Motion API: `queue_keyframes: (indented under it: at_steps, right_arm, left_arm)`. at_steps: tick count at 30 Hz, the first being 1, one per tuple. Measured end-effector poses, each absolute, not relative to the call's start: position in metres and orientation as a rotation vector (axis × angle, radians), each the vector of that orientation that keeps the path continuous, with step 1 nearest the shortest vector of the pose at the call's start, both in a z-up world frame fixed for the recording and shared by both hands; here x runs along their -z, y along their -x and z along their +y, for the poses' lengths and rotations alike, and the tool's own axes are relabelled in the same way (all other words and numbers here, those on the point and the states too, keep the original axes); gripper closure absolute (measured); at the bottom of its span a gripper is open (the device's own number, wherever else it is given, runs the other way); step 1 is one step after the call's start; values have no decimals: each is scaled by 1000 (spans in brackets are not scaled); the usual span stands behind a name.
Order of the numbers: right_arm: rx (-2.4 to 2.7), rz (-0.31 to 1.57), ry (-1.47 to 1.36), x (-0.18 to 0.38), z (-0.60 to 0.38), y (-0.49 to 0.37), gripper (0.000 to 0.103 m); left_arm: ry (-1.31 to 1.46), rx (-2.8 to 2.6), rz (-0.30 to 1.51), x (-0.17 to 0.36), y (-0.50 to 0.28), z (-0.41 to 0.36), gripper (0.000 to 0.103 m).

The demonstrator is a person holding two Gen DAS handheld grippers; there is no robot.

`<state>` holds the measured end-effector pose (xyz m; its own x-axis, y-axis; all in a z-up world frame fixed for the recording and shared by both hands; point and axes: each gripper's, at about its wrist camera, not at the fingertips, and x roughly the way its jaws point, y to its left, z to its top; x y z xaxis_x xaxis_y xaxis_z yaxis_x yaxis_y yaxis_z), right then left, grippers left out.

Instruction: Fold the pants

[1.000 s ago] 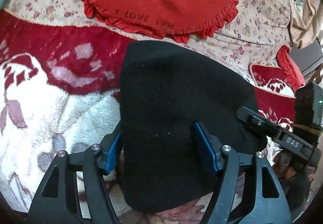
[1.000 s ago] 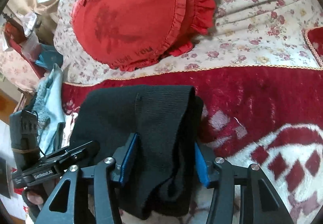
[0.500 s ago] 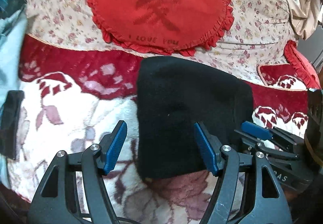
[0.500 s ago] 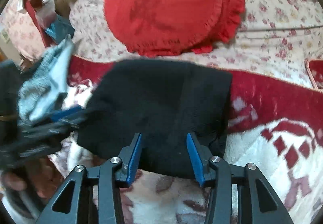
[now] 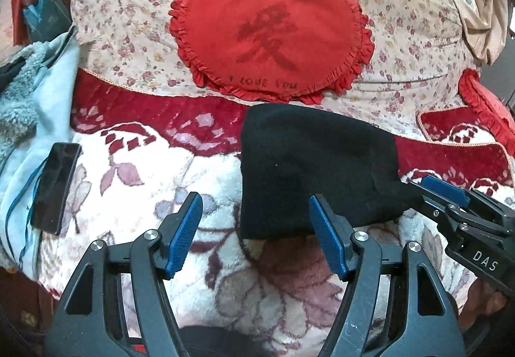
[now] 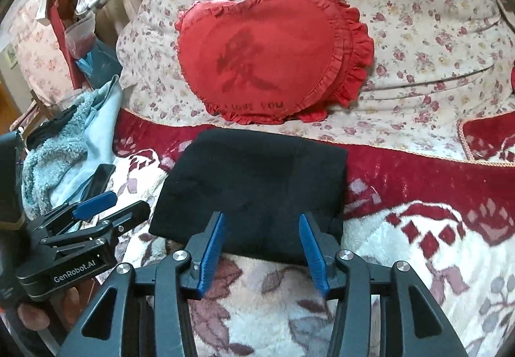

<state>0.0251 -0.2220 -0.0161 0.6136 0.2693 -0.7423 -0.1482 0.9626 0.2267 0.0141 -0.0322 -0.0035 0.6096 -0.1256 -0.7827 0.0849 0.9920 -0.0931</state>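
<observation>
1. The pants (image 5: 309, 173) lie folded into a compact black block on the blanket (image 5: 180, 170), just in front of the heart pillow (image 5: 267, 35); the fold looks done.
2. Your left hand-held gripper (image 5: 254, 230) is spread and holds nothing; the pants sit ahead and right of it.
3. Your right hand-held gripper (image 6: 262, 244) has just been opening slightly, nothing pinched; the pants' near edge lies straight ahead, so it's nearer.
4. The long axis runs side to side, parallel to the pillow.

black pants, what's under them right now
The folded black pants lie flat on the red and white floral blanket, far edge on its red border. Whatever the blanket has directly beneath the cloth is covered. Neither gripper is under or holding them.
</observation>
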Motion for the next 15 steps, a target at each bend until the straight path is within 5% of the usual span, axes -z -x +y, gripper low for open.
queue_keyframes:
  at_steps: [15]
  right_arm:
    - [-273,862,-128,-4,-210,-1,56]
  left_arm:
    - [-16,67,846,-18,17,-32,34]
